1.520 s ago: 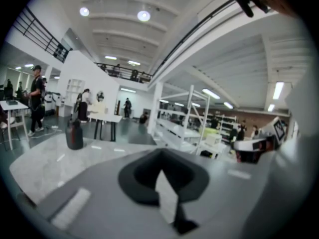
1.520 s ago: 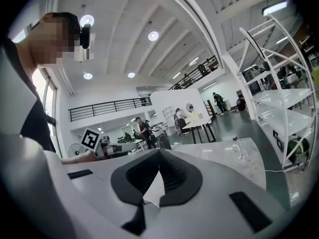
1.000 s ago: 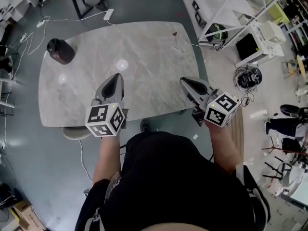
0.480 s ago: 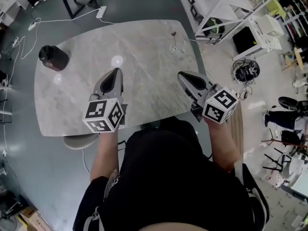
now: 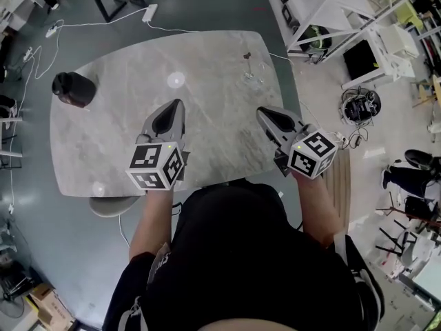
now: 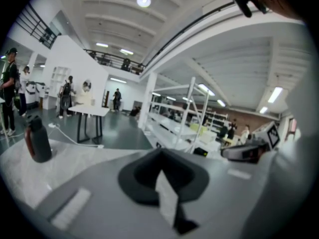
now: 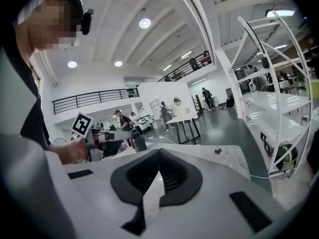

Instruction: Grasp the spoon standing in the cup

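Both grippers are clenched shut on nothing. The left gripper [image 5: 173, 109] and right gripper [image 5: 267, 114] reach further over the table [image 5: 207, 67] than a second ago, and the table's lower edge now lies nearer the person. The spoon [image 5: 248, 56] stands in the clear cup [image 5: 252, 74] at upper centre-right, close to the table's right edge, with bare tabletop between it and the right gripper. A dark bottle [image 5: 72, 88] sits near the left edge. White shelving [image 5: 331, 12] stands past the upper right corner.
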Demonstrator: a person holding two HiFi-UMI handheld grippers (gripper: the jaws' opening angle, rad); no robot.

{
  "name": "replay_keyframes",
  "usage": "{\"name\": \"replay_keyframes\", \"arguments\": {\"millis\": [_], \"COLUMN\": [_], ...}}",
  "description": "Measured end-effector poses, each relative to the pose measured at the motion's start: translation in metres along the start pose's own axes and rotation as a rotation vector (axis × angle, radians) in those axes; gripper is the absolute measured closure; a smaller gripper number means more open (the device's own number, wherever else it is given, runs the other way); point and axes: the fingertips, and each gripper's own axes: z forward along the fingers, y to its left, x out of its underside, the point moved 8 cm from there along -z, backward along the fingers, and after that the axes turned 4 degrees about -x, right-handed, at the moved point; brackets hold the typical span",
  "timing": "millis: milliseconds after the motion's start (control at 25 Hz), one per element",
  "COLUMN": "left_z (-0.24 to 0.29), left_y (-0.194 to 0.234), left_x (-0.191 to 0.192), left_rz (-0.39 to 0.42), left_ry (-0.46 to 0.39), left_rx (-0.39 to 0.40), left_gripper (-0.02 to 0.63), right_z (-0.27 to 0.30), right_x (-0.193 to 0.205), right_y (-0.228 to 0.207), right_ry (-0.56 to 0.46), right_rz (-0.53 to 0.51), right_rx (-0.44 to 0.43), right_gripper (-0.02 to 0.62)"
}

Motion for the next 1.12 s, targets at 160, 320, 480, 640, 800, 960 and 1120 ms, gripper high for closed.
{"name": "replay_keyframes", "arguments": {"millis": [160, 320, 480, 640, 800, 960, 1120], "left_z": [0.023, 0.046, 0.073, 0.103, 0.131, 0.155, 0.186], "left_y": [-0.017, -0.026, -0.038, -0.050, -0.059, -0.057, -0.044], "left_x": [0.009, 0.016, 0.022, 0.021, 0.016, 0.018, 0.033], "left_rz": [0.007, 0.013, 0.016, 0.030, 0.001, 0.004, -0.033], "left_ry": [0.059, 0.110, 0.150, 0.147, 0.132, 0.141, 0.183], "left_rx": [0.002, 0.005, 0.010, 0.040, 0.079, 0.121, 0.181], "left_gripper": [0.597, 0.597, 0.597, 0.597, 0.597, 0.597, 0.594], "right_z": [-0.001, 0.004, 0.011, 0.018, 0.024, 0.038, 0.049], "right_x": [0.012, 0.026, 0.035, 0.043, 0.056, 0.064, 0.063], "right_y": [-0.033, -0.072, -0.111, -0.136, -0.155, -0.176, -0.179], "right_ry": [0.041, 0.080, 0.089, 0.094, 0.159, 0.188, 0.150], "right_rz": [0.003, 0.036, 0.072, 0.094, 0.080, 0.088, 0.111], "right_rx": [0.001, 0.017, 0.040, 0.039, 0.073, 0.123, 0.185], "right_gripper": [0.600, 0.600, 0.600, 0.598, 0.565, 0.526, 0.518]}}
